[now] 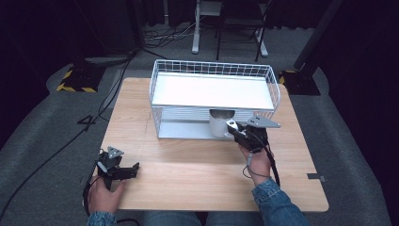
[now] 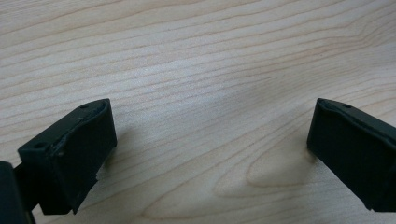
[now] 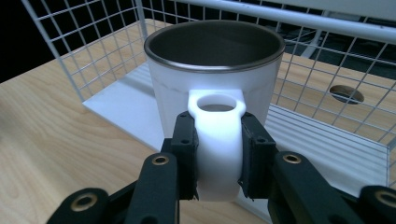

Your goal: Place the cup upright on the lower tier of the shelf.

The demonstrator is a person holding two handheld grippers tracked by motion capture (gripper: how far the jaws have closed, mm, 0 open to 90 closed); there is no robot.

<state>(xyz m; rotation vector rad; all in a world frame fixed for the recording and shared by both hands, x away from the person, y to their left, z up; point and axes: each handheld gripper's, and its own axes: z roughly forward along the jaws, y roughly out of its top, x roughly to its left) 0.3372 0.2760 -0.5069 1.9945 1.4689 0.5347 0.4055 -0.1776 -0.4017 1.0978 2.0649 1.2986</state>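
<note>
A white mug (image 1: 220,124) with a steel-lined inside stands upright at the front edge of the lower shelf of a white wire rack (image 1: 214,96). My right gripper (image 1: 234,130) is shut on the mug's white handle (image 3: 218,140), one black pad on each side of it. In the right gripper view the mug (image 3: 215,74) rises just beyond the jaws, its mouth facing up. My left gripper (image 1: 126,173) lies low over the wooden table (image 1: 188,165) at the front left. Its jaws stand wide apart with bare wood between them; my left gripper (image 2: 210,140) is open.
The wire rack has a white top shelf (image 1: 211,92) and a mesh rim all round, and it fills the table's far middle. Cables and stand legs (image 1: 197,33) lie on the grey floor beyond. A round hole (image 3: 346,93) shows in the tabletop behind the rack.
</note>
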